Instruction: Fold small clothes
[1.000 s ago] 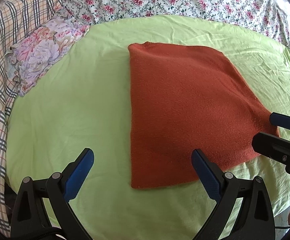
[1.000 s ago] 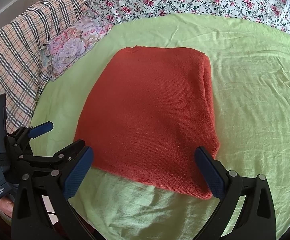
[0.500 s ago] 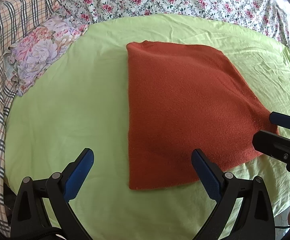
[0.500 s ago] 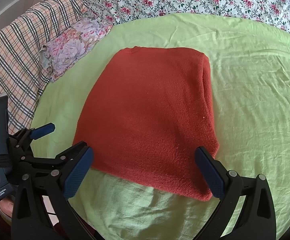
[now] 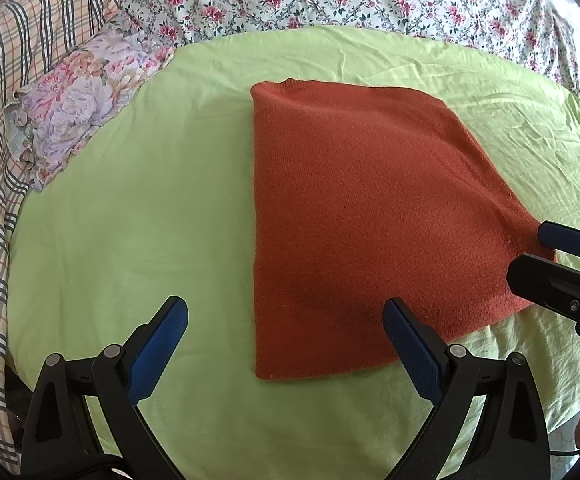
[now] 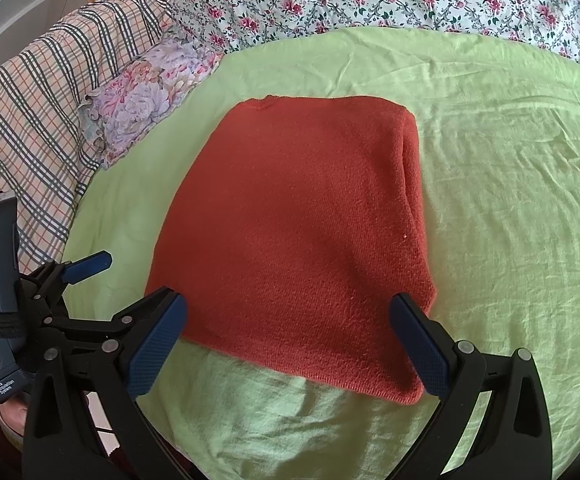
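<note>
Left wrist view shows our left gripper [image 5: 284,344] with jaws spread wide and empty, low over the green sheet [image 5: 130,220] at the near left corner of the rust-red knit garment [image 5: 370,216], which lies flat as a folded rectangle. Further right, our right gripper [image 6: 286,340] stands equally spread over the near hem, so we judge the next fold calls for both to pinch that edge and carry it away from us.

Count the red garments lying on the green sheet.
1: a folded red sweater in the middle of the green sheet, ahead of both open grippers; none other shows.
</note>
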A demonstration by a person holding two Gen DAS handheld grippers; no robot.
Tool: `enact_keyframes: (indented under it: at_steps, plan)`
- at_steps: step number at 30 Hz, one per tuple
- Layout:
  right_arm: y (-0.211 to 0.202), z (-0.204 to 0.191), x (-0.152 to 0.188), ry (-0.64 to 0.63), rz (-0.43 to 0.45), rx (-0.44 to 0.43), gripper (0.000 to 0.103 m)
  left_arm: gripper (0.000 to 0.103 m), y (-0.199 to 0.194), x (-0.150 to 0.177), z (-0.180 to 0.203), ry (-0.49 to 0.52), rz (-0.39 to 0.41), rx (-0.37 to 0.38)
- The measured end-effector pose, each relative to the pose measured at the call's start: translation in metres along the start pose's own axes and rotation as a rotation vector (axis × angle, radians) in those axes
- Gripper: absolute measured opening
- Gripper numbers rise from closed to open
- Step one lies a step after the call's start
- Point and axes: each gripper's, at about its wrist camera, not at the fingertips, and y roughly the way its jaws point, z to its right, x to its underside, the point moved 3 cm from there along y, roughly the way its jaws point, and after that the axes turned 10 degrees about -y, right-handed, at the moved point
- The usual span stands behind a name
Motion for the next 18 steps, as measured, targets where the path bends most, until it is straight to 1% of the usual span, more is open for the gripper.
enact_keyframes:
  at_steps: [18]
  plan:
    - [-0.0009,0.0059,-0.0056,0.002,0.009,-0.002,0.101,0.098,0.0002,-0.0046,-0.0019,-0.009,-0.002,0.024]
